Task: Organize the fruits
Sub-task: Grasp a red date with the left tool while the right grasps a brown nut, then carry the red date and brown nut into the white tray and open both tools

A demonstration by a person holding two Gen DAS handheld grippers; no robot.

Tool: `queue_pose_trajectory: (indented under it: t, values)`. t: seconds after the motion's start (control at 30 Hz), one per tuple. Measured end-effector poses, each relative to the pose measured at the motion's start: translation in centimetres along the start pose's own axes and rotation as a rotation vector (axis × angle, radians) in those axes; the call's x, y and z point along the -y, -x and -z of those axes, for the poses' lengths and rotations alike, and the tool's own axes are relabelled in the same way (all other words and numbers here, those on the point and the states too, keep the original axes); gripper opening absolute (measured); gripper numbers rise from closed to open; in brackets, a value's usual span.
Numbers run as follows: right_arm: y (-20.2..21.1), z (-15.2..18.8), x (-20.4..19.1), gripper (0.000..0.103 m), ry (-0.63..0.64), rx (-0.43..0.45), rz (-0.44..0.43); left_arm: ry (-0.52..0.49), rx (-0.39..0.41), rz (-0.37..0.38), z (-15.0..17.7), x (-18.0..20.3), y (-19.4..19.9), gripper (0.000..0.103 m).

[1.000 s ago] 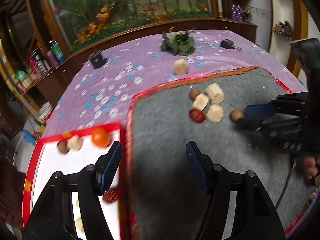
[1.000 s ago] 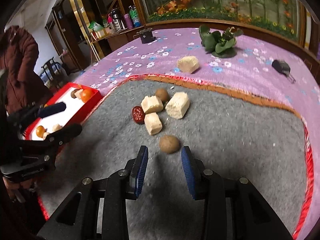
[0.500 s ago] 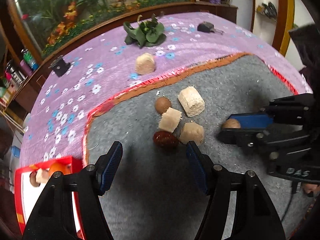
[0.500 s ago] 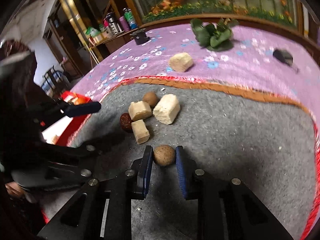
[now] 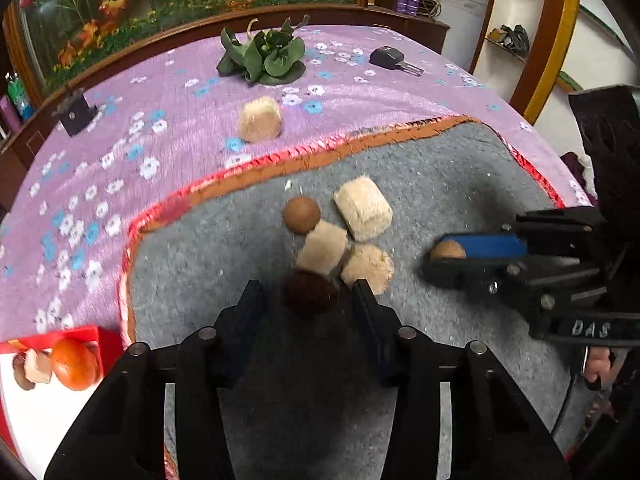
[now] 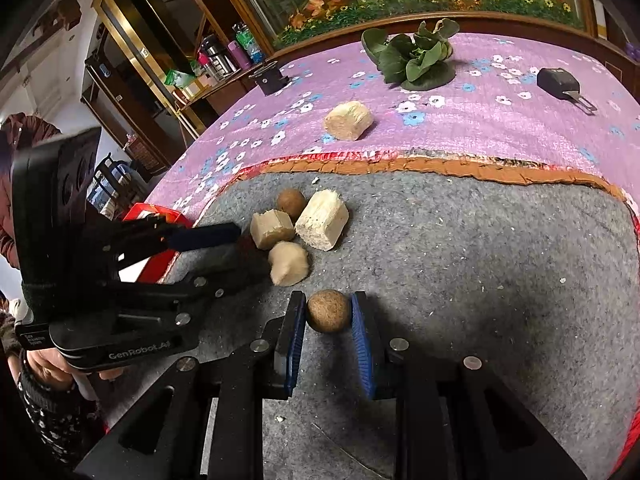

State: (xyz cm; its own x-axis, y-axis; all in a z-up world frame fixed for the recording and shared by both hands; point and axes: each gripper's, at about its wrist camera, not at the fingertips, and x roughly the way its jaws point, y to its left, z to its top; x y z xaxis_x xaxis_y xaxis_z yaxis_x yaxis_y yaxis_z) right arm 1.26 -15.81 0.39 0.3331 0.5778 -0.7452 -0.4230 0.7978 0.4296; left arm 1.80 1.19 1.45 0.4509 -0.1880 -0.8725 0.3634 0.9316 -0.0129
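- Right gripper [image 6: 327, 316]: jaws clamped across the middle of a small brown round fruit [image 6: 328, 311], which sits on the grey mat [image 6: 480, 264]. Judged light, firm, rough-skinned; likely to roll if let go.
- Left gripper [image 5: 308, 300]: jaws closing, a dark red fruit [image 5: 311, 293] between them; pads not yet seen pressing. Judged light, smooth, possibly slippery; best taken across its widest part.
- Pile just beyond: 3 pale fibrous chunks, the nearest [image 5: 367, 267] touching the right pad's side, plus 1 more brown fruit [image 5: 301, 214]. Risk of nudging the chunk.
- Red-rimmed tray [image 5: 64, 334] at near left, holding an orange [image 5: 74, 364] and small pieces; white floor mostly free.
- Room: open mat to the right; the 2 grippers stand near each other, so lift before crossing.
- Mat's orange border [image 5: 320, 160] is a slight ridge.
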Motion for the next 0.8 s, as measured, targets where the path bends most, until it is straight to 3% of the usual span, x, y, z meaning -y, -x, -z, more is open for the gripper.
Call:
queue_pose_trajectory:
  t: [0.13, 0.37, 0.6, 0.7, 0.8]
  values:
    - [-0.1, -0.1, 0.2, 0.024, -0.007, -0.003, -0.002, -0.079, 0.019, 0.008, 0.4, 0.3, 0.9, 0.042]
    - [-0.1, -0.2, 0.4, 0.024, -0.016, -0.005, -0.008, -0.195, -0.035, -0.027, -0.4, 1.1, -0.5, 0.042]
    - [-0.1, -0.2, 0.5, 0.024, -0.018, -0.004, -0.009, -0.141, -0.009, -0.011, -0.6, 0.5, -0.8, 0.036]
    - [-0.1, -0.2, 0.4, 0.024, -0.017, 0.0, -0.006, -0.111, 0.006, -0.037, -0.2, 0.4, -0.5, 0.024]
    - [0.0, -0.1, 0.3, 0.024, -0.012, 0.011, -0.001, -0.068, 0.016, -0.032, 0.3, 0.0, -0.1, 0.024]
